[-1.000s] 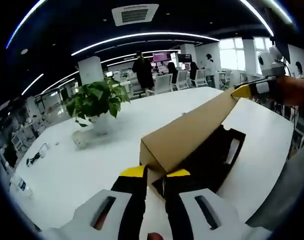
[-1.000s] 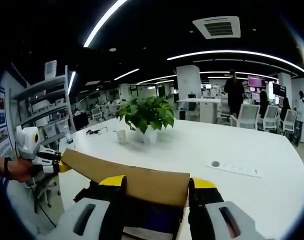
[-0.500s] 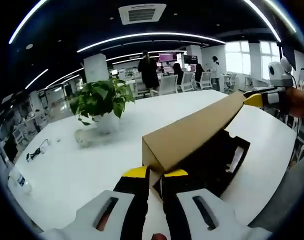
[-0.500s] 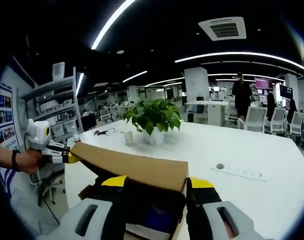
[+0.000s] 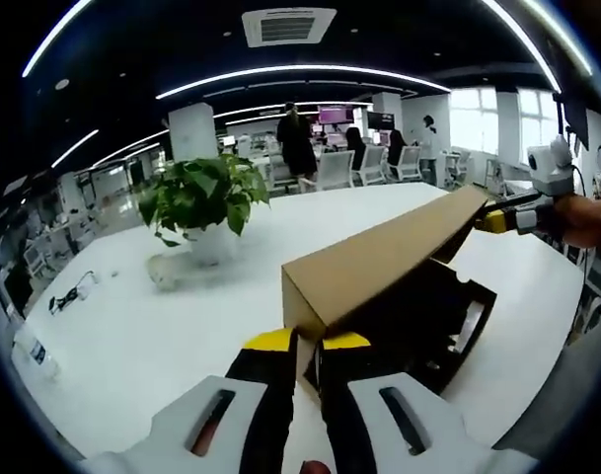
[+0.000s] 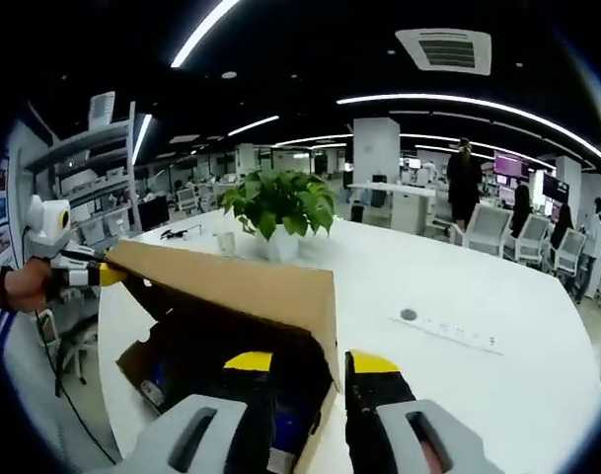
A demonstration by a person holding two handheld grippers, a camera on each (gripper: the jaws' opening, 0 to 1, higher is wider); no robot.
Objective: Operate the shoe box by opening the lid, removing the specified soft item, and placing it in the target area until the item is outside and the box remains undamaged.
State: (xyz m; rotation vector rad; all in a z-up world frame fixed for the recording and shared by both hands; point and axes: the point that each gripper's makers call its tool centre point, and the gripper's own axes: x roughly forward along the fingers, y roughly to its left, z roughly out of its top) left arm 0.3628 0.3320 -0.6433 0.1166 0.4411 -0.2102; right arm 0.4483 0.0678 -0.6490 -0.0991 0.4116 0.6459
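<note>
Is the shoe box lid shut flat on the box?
No: the lid is raised at an angle, and the box's dark inside is exposed beneath it.

The white table point(image 5: 132, 336) carries the open shoe box point(image 5: 418, 326). A potted plant point(image 5: 203, 202) stands beyond the box, well apart from it. A flat white strip point(image 6: 448, 331) lies on the tabletop right of the box, near the plant's far side.

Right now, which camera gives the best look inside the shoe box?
The right gripper view: the lifted lid leaves the shoe box gaping toward it, with something blue inside. The left gripper view meets the lid's outside and a dark interior.
</note>
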